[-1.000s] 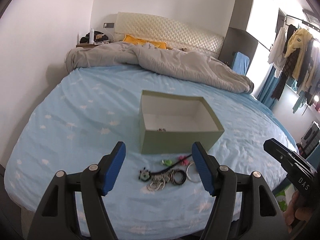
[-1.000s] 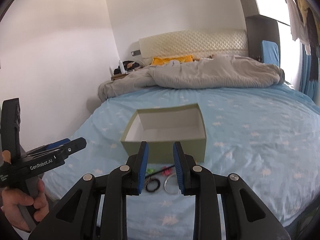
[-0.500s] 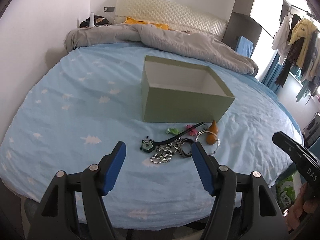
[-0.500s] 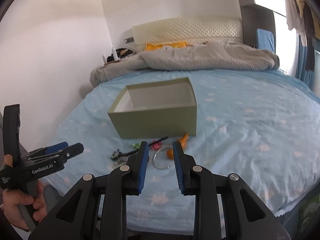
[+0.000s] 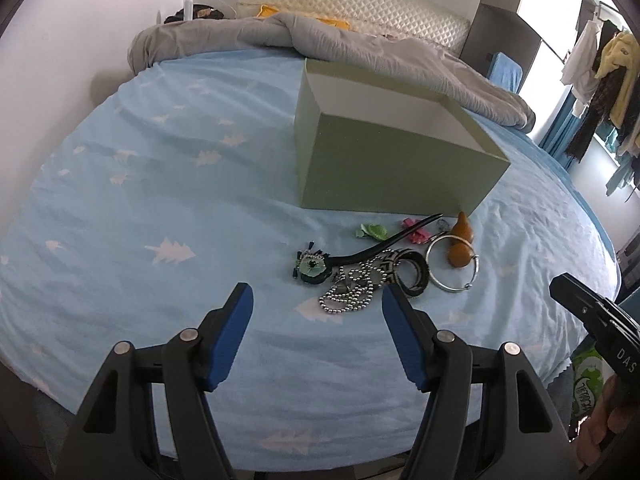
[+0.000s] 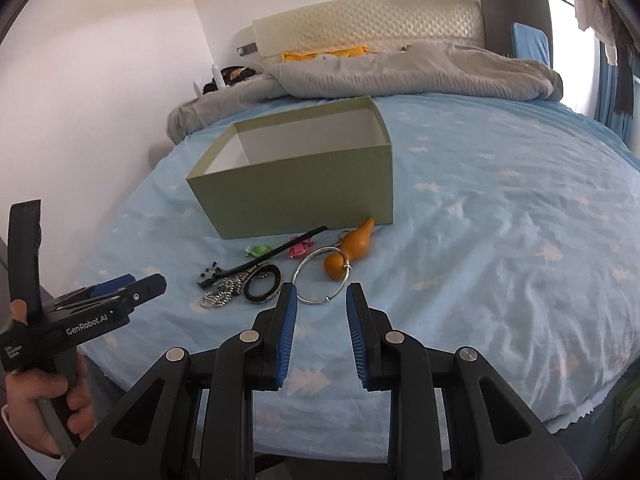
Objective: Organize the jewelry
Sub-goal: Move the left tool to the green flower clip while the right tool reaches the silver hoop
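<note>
1. Left tool (image 5: pixel 316 300): fingers spread wide, holding nothing, above the bed's near edge, aimed at the jewelry. It also shows at the left of the right wrist view (image 6: pixel 132 288).
2. Bed (image 5: pixel 160 200): blue sheet with white tree print; grey duvet (image 5: pixel 360 48) bunched along the far edge by the headboard.
3. Box (image 5: pixel 392 160): green, open-topped, white inside, on the sheet toward the near edge. Its contents are hidden from both views.
4. Jewelry, loose on the sheet just in front of the box, left to right:
   - hair stick (image 5: pixel 360 254), black, with a green ornament at its left end;
   - bead chain (image 5: pixel 352 290), silver, in a heap touching the stick and the bangle;
   - green flower (image 5: pixel 372 231) and pink flower (image 5: pixel 416 232), small, nearest the box;
   - bangle (image 5: pixel 412 274), black with pattern;
   - ring (image 5: pixel 452 266), thin metal hoop, with the gourd (image 5: pixel 460 246), orange-brown, lying across it.
5. Right tool (image 6: pixel 320 304): fingers partly spread, holding nothing, above the near edge just short of the ring.
</note>
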`<state>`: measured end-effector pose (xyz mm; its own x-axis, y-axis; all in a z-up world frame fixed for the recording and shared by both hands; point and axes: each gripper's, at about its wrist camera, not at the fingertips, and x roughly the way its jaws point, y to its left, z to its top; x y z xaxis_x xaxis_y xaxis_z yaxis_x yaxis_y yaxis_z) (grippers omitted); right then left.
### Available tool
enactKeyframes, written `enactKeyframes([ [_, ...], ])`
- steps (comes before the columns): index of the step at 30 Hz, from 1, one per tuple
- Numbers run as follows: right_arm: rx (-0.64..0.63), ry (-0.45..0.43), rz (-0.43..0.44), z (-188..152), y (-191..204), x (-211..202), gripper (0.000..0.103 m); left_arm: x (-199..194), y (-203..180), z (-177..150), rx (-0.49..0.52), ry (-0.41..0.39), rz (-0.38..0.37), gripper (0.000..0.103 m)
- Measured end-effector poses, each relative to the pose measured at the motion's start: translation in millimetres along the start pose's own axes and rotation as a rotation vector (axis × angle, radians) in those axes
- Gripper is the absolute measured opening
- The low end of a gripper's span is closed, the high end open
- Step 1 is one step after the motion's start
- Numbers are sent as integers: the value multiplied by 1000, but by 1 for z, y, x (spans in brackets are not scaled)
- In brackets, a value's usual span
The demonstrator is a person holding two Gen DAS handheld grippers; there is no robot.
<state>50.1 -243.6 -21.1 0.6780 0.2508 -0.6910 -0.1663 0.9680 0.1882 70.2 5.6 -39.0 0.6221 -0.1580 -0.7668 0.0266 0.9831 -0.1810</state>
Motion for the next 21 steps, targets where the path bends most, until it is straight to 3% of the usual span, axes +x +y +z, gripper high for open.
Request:
enactKeyframes([
  [12,10,70,-5,2,-9,41,24,42,9,4,-21,64,15,66],
  [17,32,110,-11,2,-17,64,24,61,10,5,-8,93,13,55],
  [19,45,135,-1,1,-21,74,24,68,9,5,0,100,14,44],
  [21,48,143,-5,1,-22,80,24,73,7,6,12,107,6,44],
])
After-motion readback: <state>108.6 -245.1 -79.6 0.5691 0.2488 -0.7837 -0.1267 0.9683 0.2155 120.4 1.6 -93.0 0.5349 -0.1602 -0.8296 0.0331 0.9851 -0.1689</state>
